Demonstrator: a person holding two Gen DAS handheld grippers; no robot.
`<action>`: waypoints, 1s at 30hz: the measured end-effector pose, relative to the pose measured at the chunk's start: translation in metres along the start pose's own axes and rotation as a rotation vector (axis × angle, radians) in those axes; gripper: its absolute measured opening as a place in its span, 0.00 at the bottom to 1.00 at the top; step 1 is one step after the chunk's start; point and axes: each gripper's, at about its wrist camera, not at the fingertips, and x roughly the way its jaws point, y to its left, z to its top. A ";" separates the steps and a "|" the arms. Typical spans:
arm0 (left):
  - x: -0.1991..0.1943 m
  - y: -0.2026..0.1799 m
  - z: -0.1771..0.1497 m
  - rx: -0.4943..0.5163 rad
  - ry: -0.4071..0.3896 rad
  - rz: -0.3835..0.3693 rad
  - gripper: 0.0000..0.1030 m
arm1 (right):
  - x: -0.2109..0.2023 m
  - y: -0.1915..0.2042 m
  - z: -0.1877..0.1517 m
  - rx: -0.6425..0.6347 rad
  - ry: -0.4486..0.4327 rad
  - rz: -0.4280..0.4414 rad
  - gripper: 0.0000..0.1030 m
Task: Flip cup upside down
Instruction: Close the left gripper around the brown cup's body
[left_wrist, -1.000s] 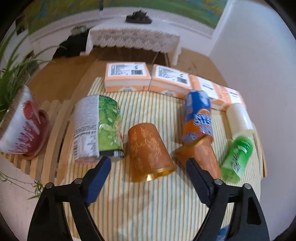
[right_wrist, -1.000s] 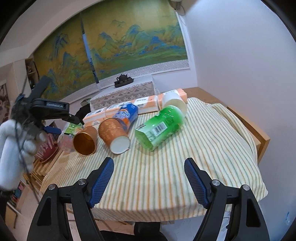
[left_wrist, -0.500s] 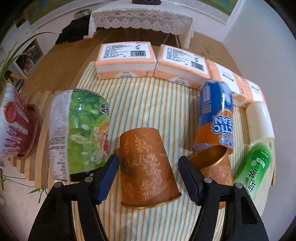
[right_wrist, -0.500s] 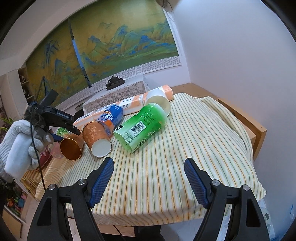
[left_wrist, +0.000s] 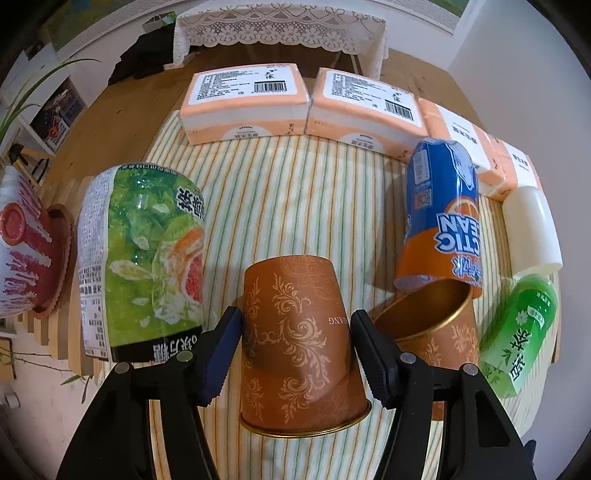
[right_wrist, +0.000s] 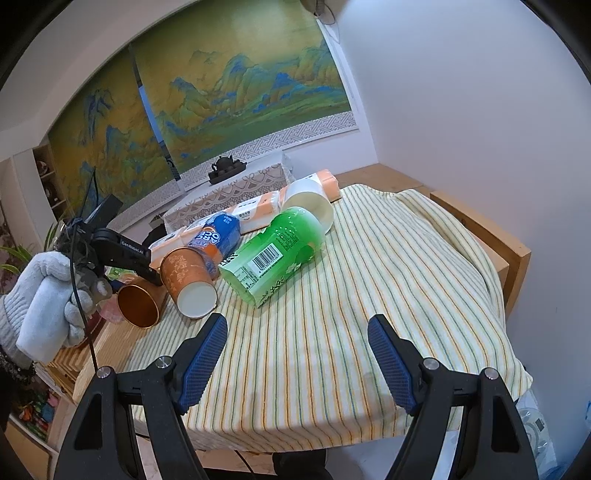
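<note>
An orange-brown cup with a scroll pattern and a gold inside lies on its side on the striped cloth, its mouth toward me. My left gripper straddles it, both pads against its sides. The right wrist view shows the same cup from the mouth side with the left gripper at it, partly hiding it. A second like cup lies on its side just to the right. My right gripper is open and empty above the near part of the cloth.
Around the cup lie a big green-labelled cup, a blue and orange cup, a green cup and a white cup. Orange tissue packs line the back. A wall stands close on the right.
My left gripper has moved forward and down over the cup and narrowed until its pads reach the cup's sides. The right gripper has drifted a little and stays open.
</note>
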 end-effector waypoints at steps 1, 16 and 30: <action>0.000 0.000 -0.001 -0.003 0.003 -0.004 0.62 | 0.000 0.000 0.000 -0.001 0.000 0.001 0.73; -0.018 0.000 -0.058 0.028 0.033 -0.045 0.62 | -0.009 0.006 -0.001 -0.003 -0.013 0.012 0.73; -0.033 -0.008 -0.104 0.076 0.028 -0.135 0.68 | -0.007 0.025 -0.006 -0.043 0.034 0.035 0.73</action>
